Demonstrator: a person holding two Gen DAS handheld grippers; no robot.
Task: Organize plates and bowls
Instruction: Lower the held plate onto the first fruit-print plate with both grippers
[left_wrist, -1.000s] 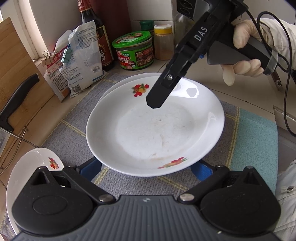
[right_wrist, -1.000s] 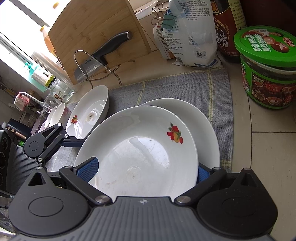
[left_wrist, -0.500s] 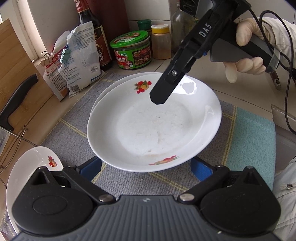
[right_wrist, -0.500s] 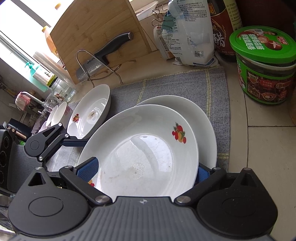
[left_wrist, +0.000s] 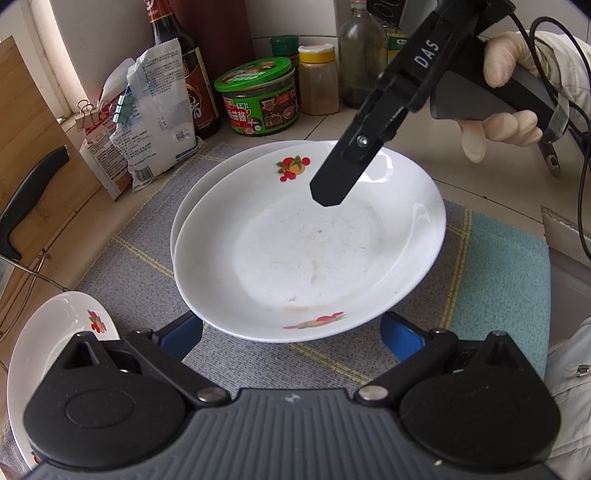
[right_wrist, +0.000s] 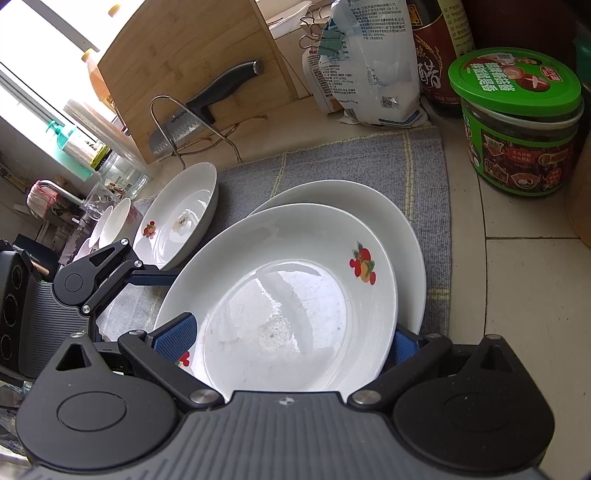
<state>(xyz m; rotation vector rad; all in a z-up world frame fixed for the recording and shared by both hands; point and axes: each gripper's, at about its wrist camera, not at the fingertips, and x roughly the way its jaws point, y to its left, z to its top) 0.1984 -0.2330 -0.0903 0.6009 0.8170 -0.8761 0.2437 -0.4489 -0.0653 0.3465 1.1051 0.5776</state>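
1. The upper plate (left_wrist: 306, 254), white with fruit prints, is sitting tilted on the lower plate (left_wrist: 207, 184) on the grey mat (left_wrist: 140, 251) covering the bench (right_wrist: 524, 280); its hollow is holding only faint dried smears.
2. The right tongs (right_wrist: 291, 339) are reaching in from the plate's far edge, one black finger (left_wrist: 343, 173) lying over its rim; in their own view the blue pads are standing wide on either side of the rim. I cannot tell whether they are pinching it or released.
3. The left tongs (left_wrist: 291, 332) are sitting spread apart at the near edge, both pads tucked under the upper plate's rim, not clenched on anything.
4. A third plate (right_wrist: 177, 218) is lying to the left on the mat, a small pale residue in its middle, with small bowls (right_wrist: 110, 225) just beyond it.
5. At the back, a green-lidded jar (right_wrist: 517, 122) of dark sauce, a yellow-capped jar (left_wrist: 317, 81) of orange powder, a dark bottle (left_wrist: 184, 70) and a clipped bag (left_wrist: 155, 110) are standing together.
6. A knife (right_wrist: 207, 107) is resting in a wire rack against the cutting board (right_wrist: 192, 62).
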